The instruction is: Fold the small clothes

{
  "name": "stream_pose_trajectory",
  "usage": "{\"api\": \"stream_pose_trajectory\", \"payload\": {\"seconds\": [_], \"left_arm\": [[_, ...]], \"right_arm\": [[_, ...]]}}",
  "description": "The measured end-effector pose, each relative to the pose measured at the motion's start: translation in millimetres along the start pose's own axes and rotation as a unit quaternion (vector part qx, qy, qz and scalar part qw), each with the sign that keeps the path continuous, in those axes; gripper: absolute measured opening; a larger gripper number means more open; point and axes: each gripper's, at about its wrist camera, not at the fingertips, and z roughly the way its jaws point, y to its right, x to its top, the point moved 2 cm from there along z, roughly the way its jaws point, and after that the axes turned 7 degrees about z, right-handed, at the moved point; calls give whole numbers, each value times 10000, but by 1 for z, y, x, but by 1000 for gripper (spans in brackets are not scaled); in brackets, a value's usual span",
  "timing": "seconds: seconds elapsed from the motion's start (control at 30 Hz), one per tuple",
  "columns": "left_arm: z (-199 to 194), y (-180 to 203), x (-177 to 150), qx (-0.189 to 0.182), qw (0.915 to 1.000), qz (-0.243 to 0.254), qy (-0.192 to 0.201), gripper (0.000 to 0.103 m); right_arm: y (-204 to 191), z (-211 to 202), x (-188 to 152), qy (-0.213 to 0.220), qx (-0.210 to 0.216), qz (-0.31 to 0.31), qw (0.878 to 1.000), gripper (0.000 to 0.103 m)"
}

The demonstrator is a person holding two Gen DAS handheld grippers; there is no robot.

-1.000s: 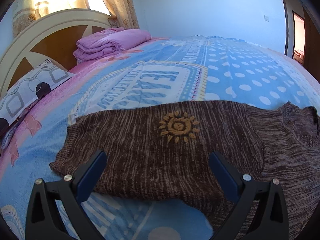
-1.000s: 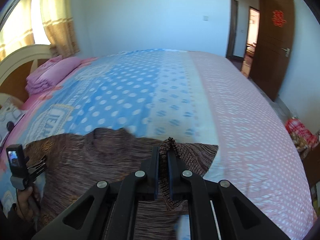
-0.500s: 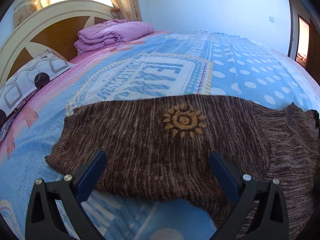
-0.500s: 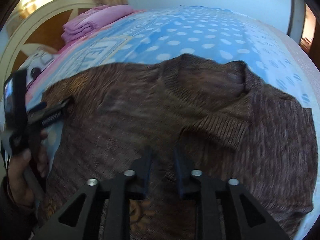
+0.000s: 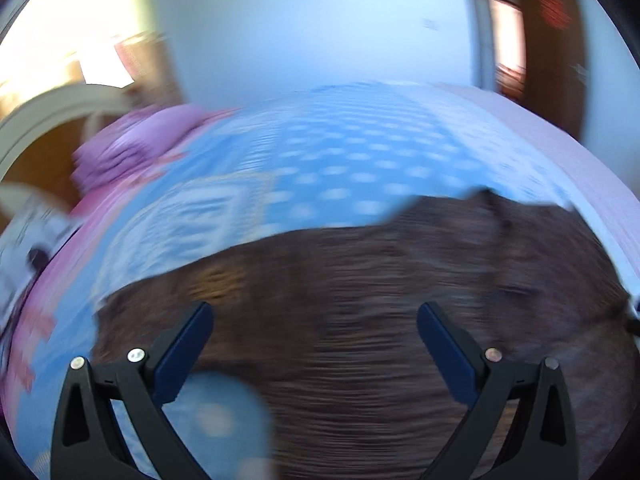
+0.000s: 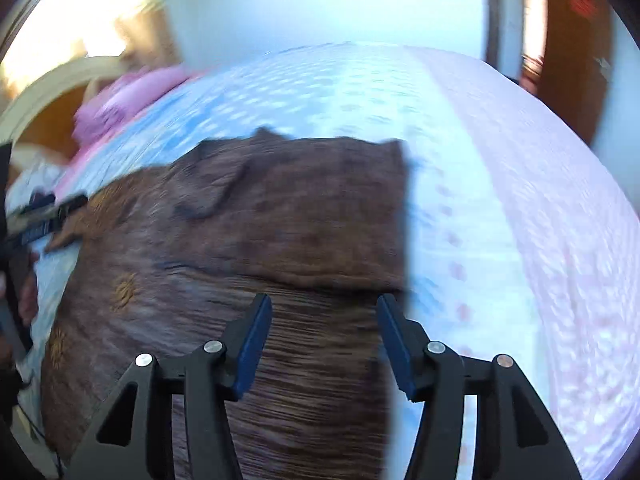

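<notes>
Right tool [image 6: 324, 312] now parted, sweater [image 6: 280, 220] released

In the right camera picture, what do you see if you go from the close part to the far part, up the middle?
Right hand-held gripper → brown sweater → blue dotted bedspread → white wall.

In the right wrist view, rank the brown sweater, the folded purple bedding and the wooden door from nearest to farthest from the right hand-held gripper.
1. Brown sweater: directly under and ahead of the right hand-held gripper, whose jaws stand open.
2. Folded purple bedding: far left, by the headboard.
3. Wooden door: far right, beyond the bed.
</notes>
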Motion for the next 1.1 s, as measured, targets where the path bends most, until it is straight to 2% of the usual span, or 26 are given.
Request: {"api": "stream_pose_trajectory", "payload": {"seconds": [0.13,0.23,0.33,0.4,0.47,0.5,0.6,0.63,0.7,0.8,0.9,1.0,1.03,1.1], "left_arm": [[11,70,16,-151,9977,660,-63,103],[25,107,27,-391,9960,803,-86,103],[42,133,38,-289,9961,819,-143,103],[59,144,41,-134,9960,854,-234,103],[76,137,43,642,9935,919,-206,103],[82,126,43,821,9934,745,-284,103],[100,72,41,1045,9917,-62,-740,103],[100,57,38,1018,9909,-259,-839,103],[93,41,33,765,9924,-463,-842,103],[69,37,21,-38,9946,-737,-734,100],[55,52,10,-811,9891,-882,-857,88],[53,83,0,-1140,9862,-583,-1051,70],[53,93,0,-1154,9866,-486,-1050,58],[46,104,0,-1075,9901,-358,-832,49]], "right_arm": [[20,-2,-10,334,47,247,9991,60],[27,0,-23,528,74,252,9983,60],[34,5,-27,347,237,360,9985,60],[36,5,-25,404,322,434,9977,61],[39,2,-25,446,343,463,9973,62],[39,2,-25,457,331,458,9974,63],[35,4,-26,430,295,394,9979,64],[34,4,-27,396,290,368,9981,64],[34,6,-28,355,255,352,9984,64],[37,5,-29,368,257,431,9981,64],[43,3,-29,420,241,586,9971,64],[50,-1,-29,529,219,776,9953,64],[52,-2,-29,543,232,834,9948,64],[55,-2,-29,554,233,917,9940,64]]}}
